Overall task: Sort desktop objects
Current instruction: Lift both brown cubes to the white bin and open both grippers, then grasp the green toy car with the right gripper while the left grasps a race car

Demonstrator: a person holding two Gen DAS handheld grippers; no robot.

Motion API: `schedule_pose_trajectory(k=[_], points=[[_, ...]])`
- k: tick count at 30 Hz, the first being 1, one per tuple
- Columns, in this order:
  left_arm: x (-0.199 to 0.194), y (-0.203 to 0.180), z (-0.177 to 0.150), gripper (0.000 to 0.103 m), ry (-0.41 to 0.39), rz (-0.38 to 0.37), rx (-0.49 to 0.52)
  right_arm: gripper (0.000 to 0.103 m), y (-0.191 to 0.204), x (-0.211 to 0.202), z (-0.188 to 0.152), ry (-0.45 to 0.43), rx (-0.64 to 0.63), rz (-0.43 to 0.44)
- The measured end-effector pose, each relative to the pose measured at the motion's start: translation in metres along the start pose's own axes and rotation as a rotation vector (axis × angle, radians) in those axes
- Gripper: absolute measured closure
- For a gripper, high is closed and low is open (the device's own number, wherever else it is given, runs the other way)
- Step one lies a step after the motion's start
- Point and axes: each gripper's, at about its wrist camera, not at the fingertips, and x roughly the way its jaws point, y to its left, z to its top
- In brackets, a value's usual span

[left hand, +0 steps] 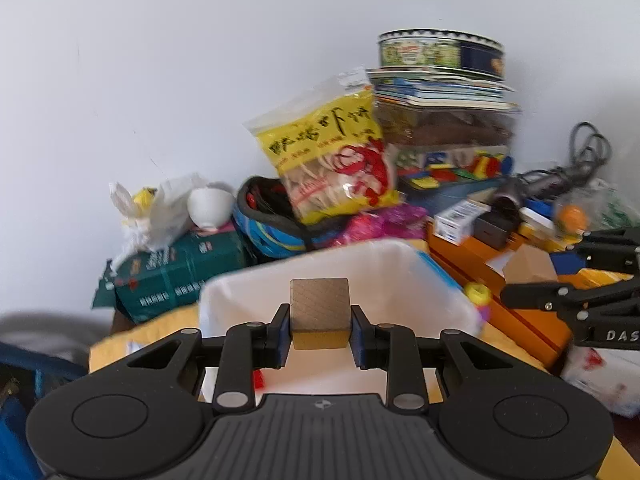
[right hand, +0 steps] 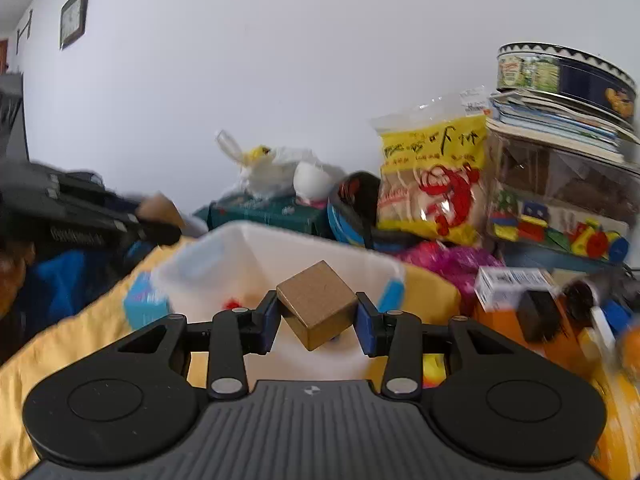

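Wooden cube (left hand: 319, 312) first: through the left wrist camera we see a plain tan block, faint grain on its face, sitting square between the blue pads (left hand: 283, 334) of our left gripper (left hand: 319, 330), which is clamped on both its sides. It hangs above the white bin (left hand: 420, 276), near the bin's front edge, with open white interior behind it. Beyond the bin's far rim the yellow snack bag (left hand: 332, 160) and a green box (left hand: 180, 276) crowd in. Right of the bin, our right gripper (left hand: 520, 286) carries its own block.

Over on the right wrist camera, a second wooden cube (right hand: 316, 308) sits twisted corner-down, pinched between that gripper's (right hand: 318, 322) pads over the bin (right hand: 304, 252). Left of the bin, the left gripper (right hand: 160, 220) is blurred.
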Motion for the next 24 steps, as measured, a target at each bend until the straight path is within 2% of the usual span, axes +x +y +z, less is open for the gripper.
schedule_pose_trajectory(k=[3, 5, 9, 10, 12, 15, 19, 20, 21, 23, 24], points=[[0.031, 0.005, 0.010, 0.070, 0.003, 0.029, -0.005, 0.060, -0.003, 0.032, 0.016, 0.000, 0.038, 0.013], [0.057, 0.009, 0.010, 0.070, 0.033, 0.064, -0.025, 0.060, -0.004, 0.060, 0.022, 0.028, 0.077, -0.012], [0.098, 0.007, -0.003, 0.070, 0.096, 0.200, 0.030, 0.059, 0.002, 0.109, 0.014, 0.129, 0.116, -0.058], [0.105, 0.008, -0.007, 0.070, 0.117, 0.207, 0.040, 0.058, 0.002, 0.118, 0.010, 0.152, 0.104, -0.063], [0.108, 0.012, -0.010, 0.069, 0.129, 0.185, 0.017, 0.048, 0.007, 0.129, 0.002, 0.189, 0.075, -0.073], [0.092, 0.017, -0.011, 0.055, 0.109, 0.148, -0.009, 0.048, 0.008, 0.119, -0.004, 0.171, 0.088, -0.065], [0.050, 0.017, -0.010, 0.052, 0.034, 0.069, -0.023, 0.048, 0.015, 0.086, 0.000, 0.092, 0.067, -0.042], [0.036, 0.016, -0.012, 0.048, 0.017, 0.043, -0.028, 0.048, 0.017, 0.075, 0.000, 0.071, 0.056, -0.035], [0.022, 0.014, -0.015, 0.041, 0.012, 0.023, -0.028, 0.044, 0.018, 0.063, 0.000, 0.052, 0.045, -0.021], [-0.007, 0.009, -0.030, 0.034, 0.006, -0.019, -0.012, 0.036, 0.021, 0.037, -0.005, 0.023, 0.008, 0.020], [-0.019, 0.006, -0.041, 0.034, 0.008, -0.038, -0.003, 0.034, 0.023, 0.023, -0.010, 0.016, -0.014, 0.027]])
